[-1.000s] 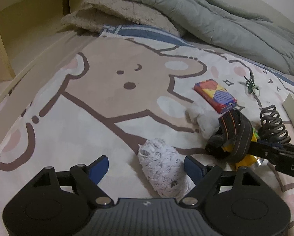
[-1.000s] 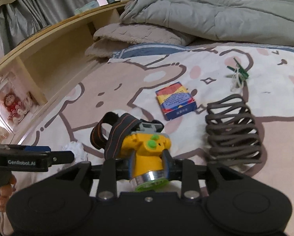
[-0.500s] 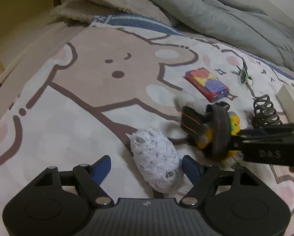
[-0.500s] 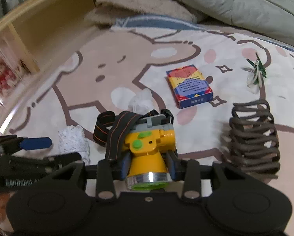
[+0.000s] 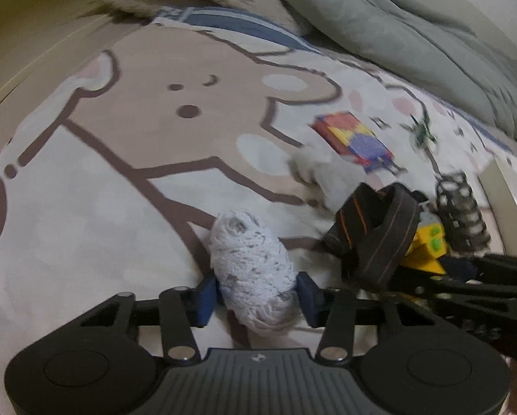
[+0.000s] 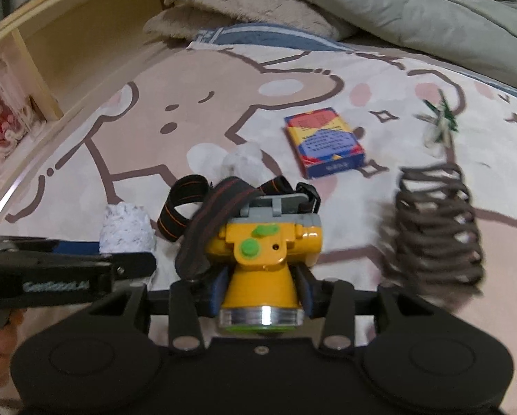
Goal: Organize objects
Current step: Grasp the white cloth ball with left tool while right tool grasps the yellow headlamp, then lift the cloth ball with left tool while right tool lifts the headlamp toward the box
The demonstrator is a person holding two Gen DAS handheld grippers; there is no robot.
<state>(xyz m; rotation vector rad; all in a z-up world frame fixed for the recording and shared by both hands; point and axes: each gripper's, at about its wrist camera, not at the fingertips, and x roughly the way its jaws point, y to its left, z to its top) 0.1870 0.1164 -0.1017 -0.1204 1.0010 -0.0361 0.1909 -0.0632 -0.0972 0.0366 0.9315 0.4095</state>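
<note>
A white rolled cloth (image 5: 251,266) lies on the cartoon-print bedsheet (image 5: 120,180). My left gripper (image 5: 256,294) is closing around it, and both blue pads touch its sides. The roll also shows beside that gripper's fingers in the right wrist view (image 6: 127,228). My right gripper (image 6: 261,288) holds a yellow headlamp (image 6: 265,252) by its cone. Its jaws are easing open, but the pads still touch the lamp. The lamp's black strap (image 6: 203,214) trails to the left. In the left wrist view the headlamp (image 5: 427,245) and strap (image 5: 379,228) hang just right of the roll.
A red, yellow and blue card box (image 6: 322,141), a crumpled white tissue (image 6: 242,159), a dark coiled cord (image 6: 434,221) and green clips (image 6: 441,124) lie on the sheet. A grey duvet (image 6: 396,3) and a pillow (image 6: 244,10) fill the back. A wooden shelf (image 6: 51,52) runs along the left.
The left jaws have closed from wide apart onto the white roll. The right gripper has carried the headlamp left, close beside the roll, and the lamp sits further forward in its jaws.
</note>
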